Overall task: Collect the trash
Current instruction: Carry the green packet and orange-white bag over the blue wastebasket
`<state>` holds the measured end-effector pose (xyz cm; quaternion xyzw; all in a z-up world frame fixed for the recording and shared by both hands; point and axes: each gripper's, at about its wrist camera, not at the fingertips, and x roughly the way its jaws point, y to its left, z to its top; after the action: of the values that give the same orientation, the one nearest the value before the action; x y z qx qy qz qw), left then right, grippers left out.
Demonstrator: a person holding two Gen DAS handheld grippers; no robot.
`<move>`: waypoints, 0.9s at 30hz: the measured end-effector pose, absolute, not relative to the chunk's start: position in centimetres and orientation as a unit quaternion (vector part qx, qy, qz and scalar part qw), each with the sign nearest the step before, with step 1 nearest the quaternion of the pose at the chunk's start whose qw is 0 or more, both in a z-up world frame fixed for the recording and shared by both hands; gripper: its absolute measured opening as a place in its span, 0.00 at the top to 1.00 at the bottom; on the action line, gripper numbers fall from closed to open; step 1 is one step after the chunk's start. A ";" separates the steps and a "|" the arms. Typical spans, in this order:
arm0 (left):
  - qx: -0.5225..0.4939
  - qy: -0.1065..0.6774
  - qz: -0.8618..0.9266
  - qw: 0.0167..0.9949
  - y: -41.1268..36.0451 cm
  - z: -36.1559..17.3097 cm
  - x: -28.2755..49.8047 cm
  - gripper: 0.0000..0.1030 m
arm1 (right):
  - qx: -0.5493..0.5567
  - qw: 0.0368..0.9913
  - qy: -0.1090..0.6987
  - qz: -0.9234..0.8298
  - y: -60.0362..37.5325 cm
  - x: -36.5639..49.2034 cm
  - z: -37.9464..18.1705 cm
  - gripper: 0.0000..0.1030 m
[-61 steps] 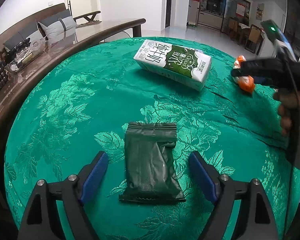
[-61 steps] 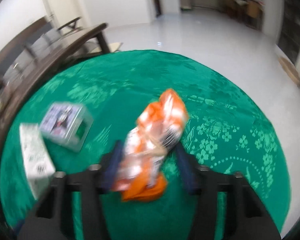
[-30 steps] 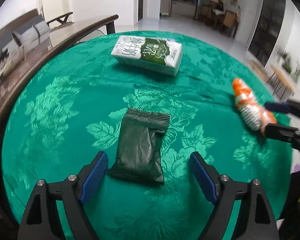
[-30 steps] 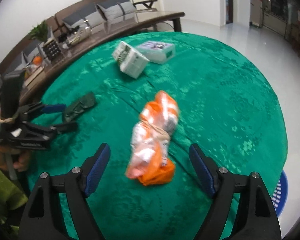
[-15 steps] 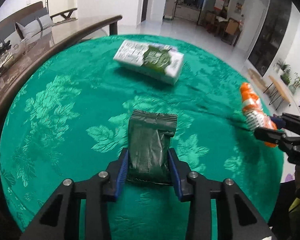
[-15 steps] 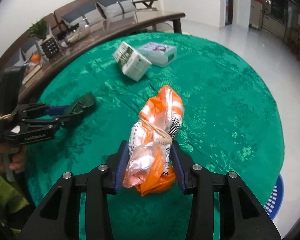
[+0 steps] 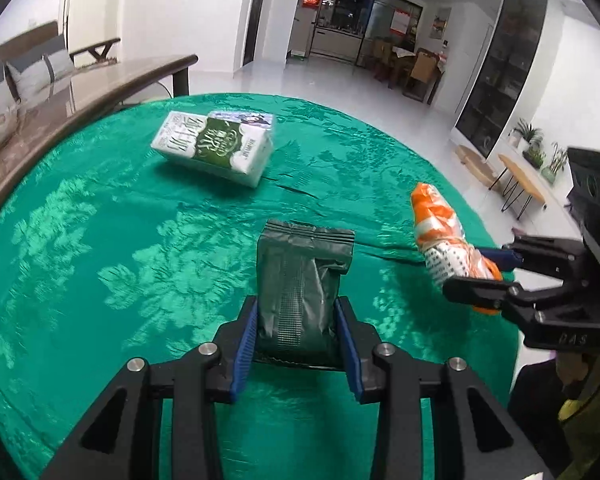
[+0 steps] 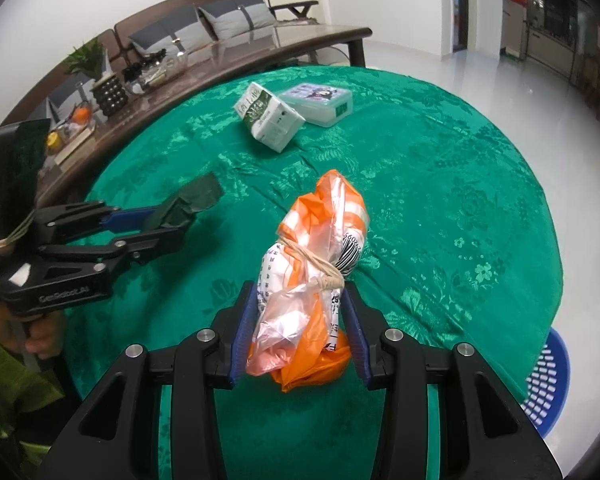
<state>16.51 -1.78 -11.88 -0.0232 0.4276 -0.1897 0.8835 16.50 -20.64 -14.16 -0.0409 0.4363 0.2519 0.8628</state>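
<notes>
Nearest to you, your left hand-held gripper (image 7: pixel 296 332) has its blue pads clamped on the lower end of the dark green snack pouch (image 7: pixel 302 284), and the pouch's long axis runs straight out toward 12 o'clock along the fingers, so it sticks up and away from you instead of lying crosswise. Same deal on the other side: your right hand-held gripper (image 8: pixel 298 332) is squeezed narrow around the orange-and-white tied plastic bag (image 8: pixel 312 280), gripping the bunched part below the string knot, with the bag's length also pointing off to 12. Both pieces look lifted a bit off the green cloth of the counter (image 8: pixel 440 184), though how clear they are is hard to judge. The bit that matters for what comes next, I'd guess, is the blue basket (image 8: pixel 548 380): in the right wrist view it sits down off the counter's edge at about 4 o'clock from the right gripper, so your right hand is the nearer one and the left has to cross over the counter to reach it. Farther out, around 11 to 12 o'clock, the green-and-white carton (image 8: pixel 270 122) lies on its side with the pale flat box (image 8: pixel 320 104) just beside it, neither one picked up yet. Beyond that there's the long dark wooden table (image 8: pixel 260 52).
</notes>
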 end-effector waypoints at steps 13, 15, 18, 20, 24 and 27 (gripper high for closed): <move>-0.043 0.436 -0.201 0.876 -5.3 -11.2 15.1 0.63 | -0.014 0.868 0.427 0.252 -24.9 14.6 -13.4 0.59; -0.046 0.437 -0.209 0.874 -6.4 -10.6 15.1 0.63 | -0.004 0.871 0.425 0.248 -25.9 14.5 -13.1 0.59; -0.050 0.435 -0.227 0.870 -8.6 -9.3 15.3 0.63 | 0.004 0.880 0.414 0.230 -28.5 14.4 -12.0 0.59; -0.044 0.429 -0.245 0.868 -10.8 -8.2 15.5 0.63 | 0.010 0.888 0.409 0.210 -31.0 14.7 -10.9 0.59; -0.036 0.423 -0.283 0.860 -15.9 -7.1 16.1 0.63 | 0.022 0.900 0.405 0.162 -37.2 15.5 -9.1 0.59; -0.033 0.425 -0.315 0.848 -20.8 -7.1 16.7 0.63 | 0.022 0.898 0.423 0.119 -42.0 16.4 -9.4 0.58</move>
<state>16.71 -20.81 -7.07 -0.0325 0.4252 -0.3147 0.8480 16.44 -41.98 -9.39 0.0219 0.4230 0.1186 0.8981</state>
